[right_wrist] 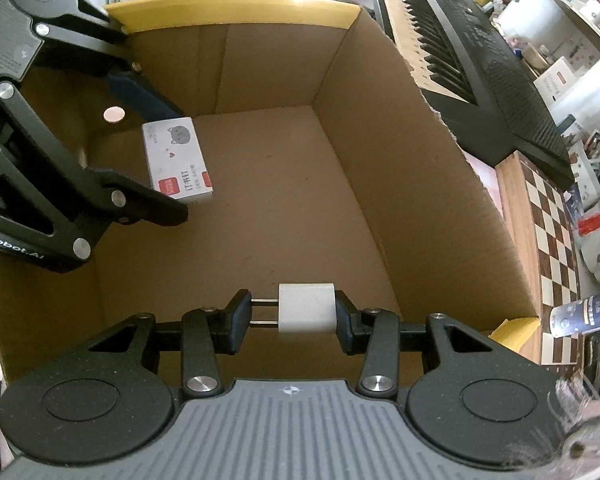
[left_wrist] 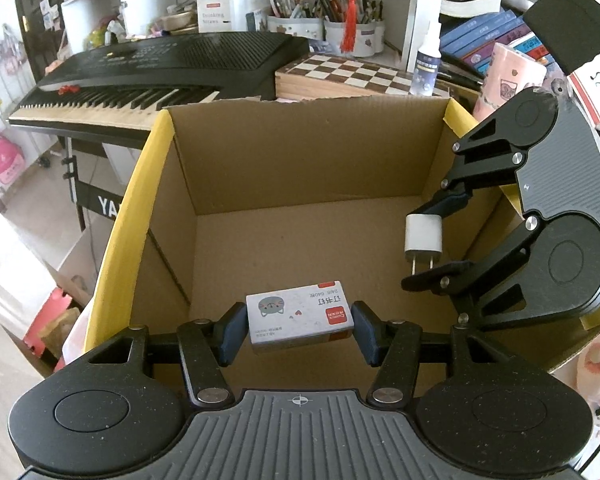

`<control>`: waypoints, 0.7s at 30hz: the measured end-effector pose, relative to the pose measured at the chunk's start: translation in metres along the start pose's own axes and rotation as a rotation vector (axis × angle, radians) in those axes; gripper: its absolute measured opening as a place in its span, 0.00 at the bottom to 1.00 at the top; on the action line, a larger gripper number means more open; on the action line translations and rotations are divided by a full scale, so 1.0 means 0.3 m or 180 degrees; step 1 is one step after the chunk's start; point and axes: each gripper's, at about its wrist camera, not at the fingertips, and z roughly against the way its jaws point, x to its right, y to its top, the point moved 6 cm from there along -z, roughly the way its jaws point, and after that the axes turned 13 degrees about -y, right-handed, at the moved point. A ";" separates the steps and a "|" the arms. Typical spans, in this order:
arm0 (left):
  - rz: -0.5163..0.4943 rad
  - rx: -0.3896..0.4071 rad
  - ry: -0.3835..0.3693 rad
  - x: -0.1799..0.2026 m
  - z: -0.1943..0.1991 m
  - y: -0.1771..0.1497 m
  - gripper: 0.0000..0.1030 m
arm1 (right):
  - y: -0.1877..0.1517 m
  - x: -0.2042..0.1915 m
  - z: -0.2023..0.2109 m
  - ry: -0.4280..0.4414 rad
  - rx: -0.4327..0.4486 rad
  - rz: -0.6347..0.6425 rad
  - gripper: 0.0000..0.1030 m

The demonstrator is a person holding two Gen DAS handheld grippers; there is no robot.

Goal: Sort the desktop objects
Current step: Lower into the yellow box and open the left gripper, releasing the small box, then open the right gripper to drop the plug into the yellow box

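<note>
Left wrist view, bottom centre: your left gripper [left_wrist: 300, 330] clamps the staple box [left_wrist: 300, 316] over the cardboard box [left_wrist: 300, 160]; at right, your right gripper [left_wrist: 428, 246] grips the white charger plug [left_wrist: 423, 234].

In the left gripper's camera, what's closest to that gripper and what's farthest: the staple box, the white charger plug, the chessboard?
1. The staple box, between the left gripper fingers, over the cardboard box.
2. The white charger plug, to the right, held by the right gripper.
3. The chessboard, beyond the box's far wall.

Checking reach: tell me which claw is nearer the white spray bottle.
Right. The right claw is beside the white spray bottle's corner of the box; the left claw is farther.
</note>
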 end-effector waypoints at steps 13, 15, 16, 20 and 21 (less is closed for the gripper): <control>-0.0193 0.0188 0.0003 0.025 0.065 0.009 0.61 | 0.009 0.024 0.079 -0.0178 0.0153 -0.0275 0.44; -0.0232 0.0245 -0.0001 0.035 0.084 0.010 0.64 | 0.009 0.031 0.104 -0.0230 0.0196 -0.0329 0.44; -0.0252 0.0274 0.0006 0.039 0.094 0.010 0.66 | 0.008 0.034 0.119 -0.0256 0.0218 -0.0359 0.43; -0.0277 0.0416 0.0018 0.046 0.139 0.013 0.73 | 0.005 0.060 0.172 -0.0367 0.0318 -0.0524 0.43; -0.0269 0.0448 0.0016 0.045 0.151 0.015 0.73 | 0.004 0.066 0.190 -0.0398 0.0349 -0.0582 0.43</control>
